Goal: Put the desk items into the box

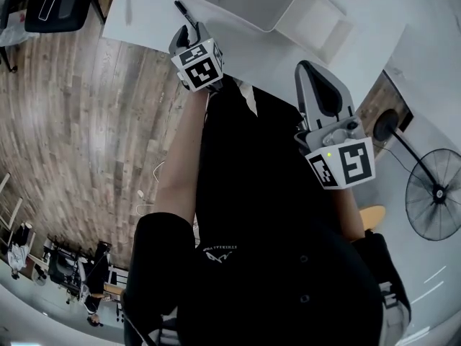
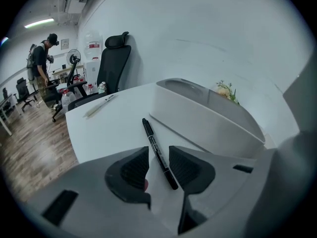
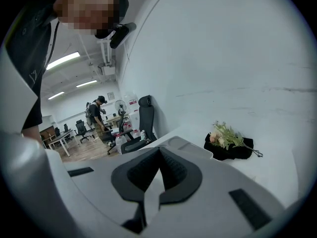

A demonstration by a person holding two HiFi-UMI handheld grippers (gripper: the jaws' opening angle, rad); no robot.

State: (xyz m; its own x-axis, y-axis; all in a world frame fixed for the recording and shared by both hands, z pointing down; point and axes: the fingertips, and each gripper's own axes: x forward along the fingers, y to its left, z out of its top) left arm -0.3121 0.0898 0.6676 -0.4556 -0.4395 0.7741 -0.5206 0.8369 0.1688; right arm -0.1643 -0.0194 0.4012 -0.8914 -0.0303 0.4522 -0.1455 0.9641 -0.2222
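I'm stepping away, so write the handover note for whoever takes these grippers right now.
Left gripper: open, astride the marker lying on the table.
Right gripper: shut, empty.
Box: just beyond the marker; nothing seen inside.
Done: nothing boxed.
Left: grip and box the marker, then the pen at the table's far corner.

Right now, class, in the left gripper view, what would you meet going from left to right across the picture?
In order: standing person → fan → black office chair → black marker → white box.
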